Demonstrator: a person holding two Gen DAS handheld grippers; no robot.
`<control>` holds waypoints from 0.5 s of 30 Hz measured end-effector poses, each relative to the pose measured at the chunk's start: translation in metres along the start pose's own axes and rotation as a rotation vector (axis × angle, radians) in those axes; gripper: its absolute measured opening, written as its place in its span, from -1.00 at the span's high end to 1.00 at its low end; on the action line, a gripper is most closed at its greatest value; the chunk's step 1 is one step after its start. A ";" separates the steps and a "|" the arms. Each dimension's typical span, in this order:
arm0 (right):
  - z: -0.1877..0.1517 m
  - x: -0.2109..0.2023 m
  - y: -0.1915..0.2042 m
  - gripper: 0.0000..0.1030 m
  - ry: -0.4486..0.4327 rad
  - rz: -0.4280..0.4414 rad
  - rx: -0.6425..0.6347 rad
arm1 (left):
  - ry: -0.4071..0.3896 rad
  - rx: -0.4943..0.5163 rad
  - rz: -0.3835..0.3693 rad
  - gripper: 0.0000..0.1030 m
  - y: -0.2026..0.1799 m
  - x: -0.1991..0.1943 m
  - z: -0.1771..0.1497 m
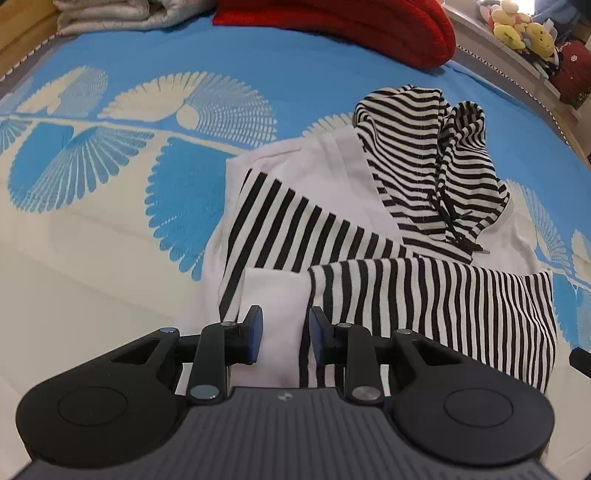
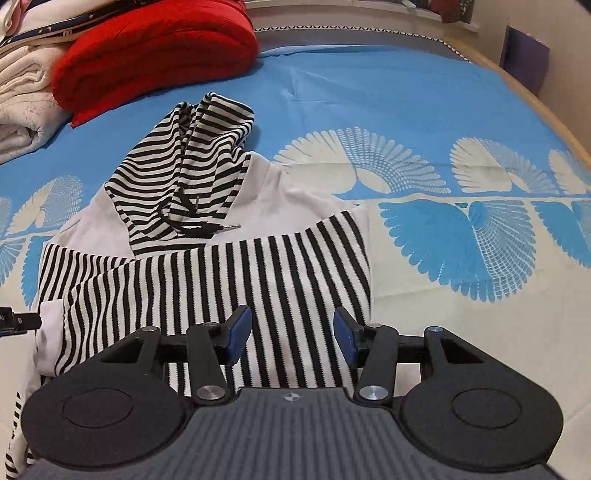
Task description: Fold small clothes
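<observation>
A small white hoodie with black-and-white striped sleeves and hood (image 1: pixel 369 206) lies on the blue and cream bed cover; it also shows in the right wrist view (image 2: pixel 229 266). Both striped sleeves are folded across the body. The striped hood (image 2: pixel 188 166) is bunched at the far end, drawstrings loose. My left gripper (image 1: pixel 285 334) is open, its jaws just above the hoodie's near white hem. My right gripper (image 2: pixel 291 338) is open, its jaws over the striped sleeve at the near edge. Neither holds cloth.
A red folded blanket (image 2: pixel 155 48) and a cream quilt (image 2: pixel 22 110) lie at the far end of the bed. Stuffed toys (image 1: pixel 524 31) sit on a shelf beyond the bed edge. The other gripper's tip (image 2: pixel 18 321) shows at the left.
</observation>
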State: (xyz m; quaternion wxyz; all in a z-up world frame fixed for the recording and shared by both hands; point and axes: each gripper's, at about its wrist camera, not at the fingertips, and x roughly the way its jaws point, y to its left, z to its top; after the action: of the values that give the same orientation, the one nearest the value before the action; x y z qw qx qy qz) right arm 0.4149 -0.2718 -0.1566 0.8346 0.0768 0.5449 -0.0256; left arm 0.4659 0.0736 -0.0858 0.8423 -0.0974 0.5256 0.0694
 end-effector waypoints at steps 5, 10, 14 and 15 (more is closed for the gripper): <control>0.001 -0.003 -0.007 0.01 -0.005 -0.007 -0.002 | -0.058 0.042 0.017 0.41 -0.009 -0.007 0.003; 0.002 -0.007 -0.016 0.01 -0.014 -0.011 0.002 | -0.173 0.077 0.004 0.42 -0.015 -0.024 0.006; 0.006 -0.012 -0.022 0.01 -0.028 -0.012 0.014 | -0.327 0.195 0.031 0.91 -0.025 -0.045 0.005; 0.007 -0.013 -0.024 0.01 -0.034 -0.013 0.014 | -0.339 0.206 0.025 0.93 -0.027 -0.049 0.005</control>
State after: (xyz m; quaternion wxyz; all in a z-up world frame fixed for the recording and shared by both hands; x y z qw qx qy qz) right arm 0.4132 -0.2973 -0.1438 0.8429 0.0787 0.5311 -0.0364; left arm 0.4550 0.0481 -0.0371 0.9233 0.0090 0.3818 0.0410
